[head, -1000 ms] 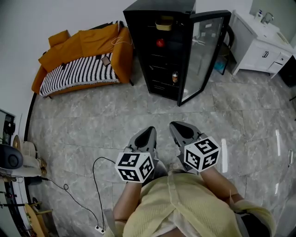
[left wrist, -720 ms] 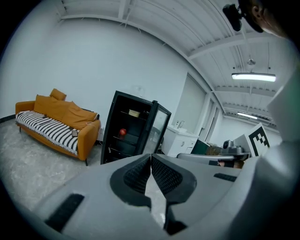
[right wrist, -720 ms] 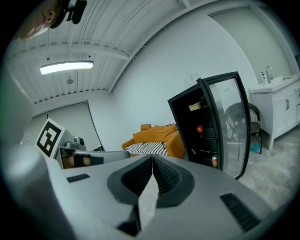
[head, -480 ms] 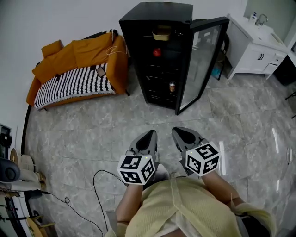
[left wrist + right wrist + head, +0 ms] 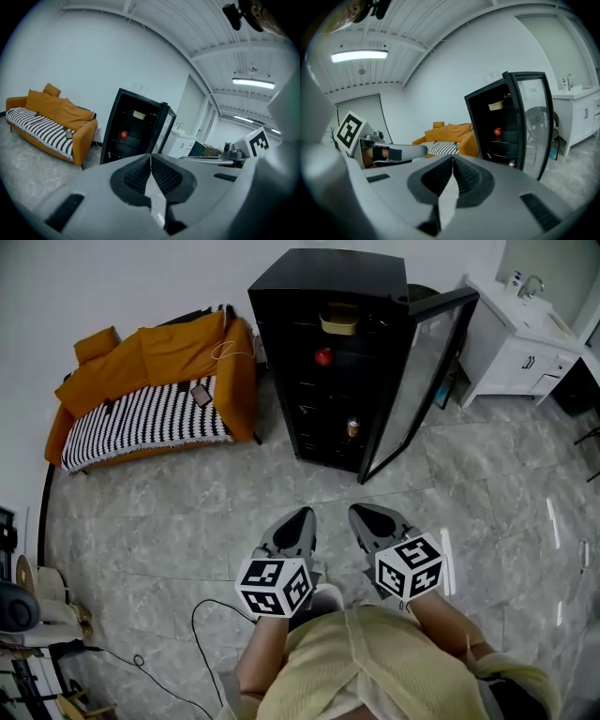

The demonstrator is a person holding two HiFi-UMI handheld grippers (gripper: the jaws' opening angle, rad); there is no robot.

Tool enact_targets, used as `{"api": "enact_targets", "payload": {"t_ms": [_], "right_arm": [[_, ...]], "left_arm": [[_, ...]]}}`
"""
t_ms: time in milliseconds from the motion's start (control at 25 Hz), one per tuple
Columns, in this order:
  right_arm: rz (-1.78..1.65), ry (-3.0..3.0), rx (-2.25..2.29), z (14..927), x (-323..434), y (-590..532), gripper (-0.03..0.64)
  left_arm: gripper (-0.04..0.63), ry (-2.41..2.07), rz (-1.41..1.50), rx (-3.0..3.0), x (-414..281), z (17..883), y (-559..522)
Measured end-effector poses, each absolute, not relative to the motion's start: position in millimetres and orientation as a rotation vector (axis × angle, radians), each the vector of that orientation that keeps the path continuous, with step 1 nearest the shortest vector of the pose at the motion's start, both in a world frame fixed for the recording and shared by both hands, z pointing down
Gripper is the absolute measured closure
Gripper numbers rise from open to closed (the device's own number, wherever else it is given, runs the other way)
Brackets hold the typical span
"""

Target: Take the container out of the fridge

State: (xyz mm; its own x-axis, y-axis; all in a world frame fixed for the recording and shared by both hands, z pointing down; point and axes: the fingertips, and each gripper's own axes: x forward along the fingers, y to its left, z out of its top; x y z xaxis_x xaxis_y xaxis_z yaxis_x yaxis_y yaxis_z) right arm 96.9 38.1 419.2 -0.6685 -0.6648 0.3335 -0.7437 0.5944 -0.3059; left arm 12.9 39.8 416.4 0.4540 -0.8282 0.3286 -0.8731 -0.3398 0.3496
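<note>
A black fridge (image 5: 328,287) stands ahead with its glass door (image 5: 417,371) swung open to the right. On its top shelf sits a tan container (image 5: 338,321), which also shows in the left gripper view (image 5: 138,114) and the right gripper view (image 5: 496,106). A red apple (image 5: 323,356) lies one shelf lower, and a can (image 5: 352,427) stands further down. My left gripper (image 5: 306,514) and right gripper (image 5: 354,510) hang side by side over the floor, well short of the fridge. Both are shut with nothing between the jaws.
An orange sofa (image 5: 150,362) with a striped blanket and a phone (image 5: 200,394) stands left of the fridge. A white sink cabinet (image 5: 520,320) is at the right. A black cable (image 5: 202,634) trails over the grey tiled floor (image 5: 169,512) at my left.
The view has shifted, so the fridge now sits a little further right and lower in the head view. Both grippers stay shut, side by side.
</note>
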Motion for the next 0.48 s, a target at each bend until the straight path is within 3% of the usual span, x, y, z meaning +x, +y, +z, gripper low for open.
{"api": "enact_targets", "payload": {"t_ms": [480], "right_arm": [[0.601, -2.602, 1.204, 420.0, 66.0, -17.3, 0.589]], "left_arm": [[0.569, -1.384, 0.169, 2.274, -17.2, 421.9, -4.5]]}}
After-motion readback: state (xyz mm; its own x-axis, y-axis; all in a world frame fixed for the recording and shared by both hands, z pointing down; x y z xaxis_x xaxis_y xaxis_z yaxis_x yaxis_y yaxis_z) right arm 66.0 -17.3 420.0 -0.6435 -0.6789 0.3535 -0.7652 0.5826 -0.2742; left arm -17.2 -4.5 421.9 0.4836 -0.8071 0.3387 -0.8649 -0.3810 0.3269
